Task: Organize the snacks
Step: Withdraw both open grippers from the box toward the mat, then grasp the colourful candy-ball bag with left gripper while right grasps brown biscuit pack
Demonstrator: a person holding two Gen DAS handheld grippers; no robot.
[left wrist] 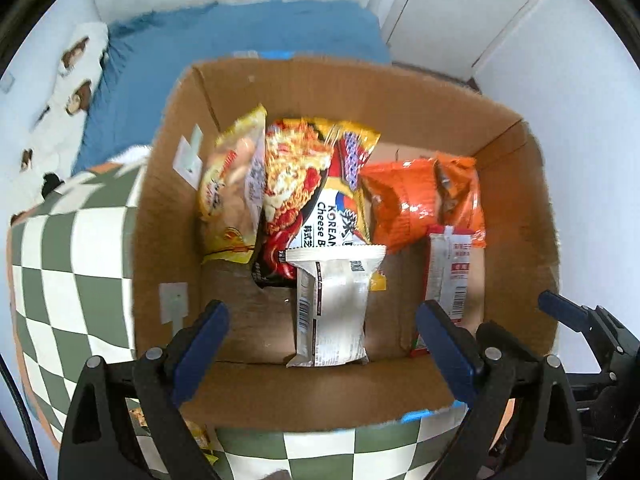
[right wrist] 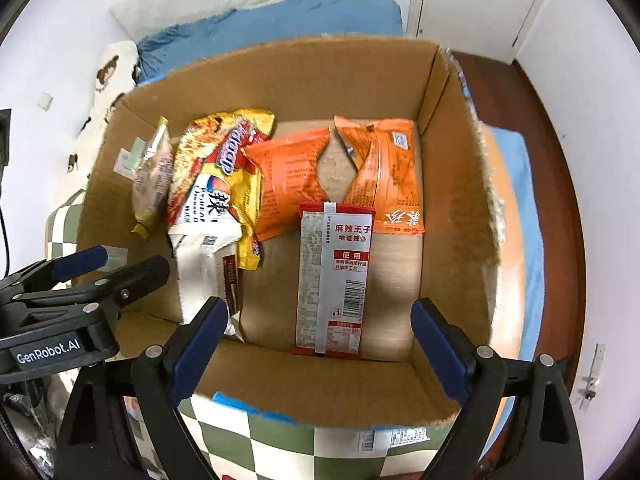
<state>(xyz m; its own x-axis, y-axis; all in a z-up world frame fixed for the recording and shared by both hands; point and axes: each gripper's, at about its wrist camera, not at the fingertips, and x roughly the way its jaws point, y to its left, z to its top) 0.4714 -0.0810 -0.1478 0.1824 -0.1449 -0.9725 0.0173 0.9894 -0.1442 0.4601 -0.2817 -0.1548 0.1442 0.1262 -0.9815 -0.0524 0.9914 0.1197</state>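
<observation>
Six packets lie in the cardboard box (right wrist: 280, 80) on the bed: noodles and orange bags along its far wall, white packet (left wrist: 332, 304) and red packet (right wrist: 334, 280) nearer, sorted by kind. Left gripper (left wrist: 322, 344) and right gripper (right wrist: 320, 344) hang wide open, empty.

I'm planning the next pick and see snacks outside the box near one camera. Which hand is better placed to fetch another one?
Probably the left. Below the left gripper, a yellow packet lies on the checkered cloth outside the cardboard box. Both grippers are open and empty.
</observation>
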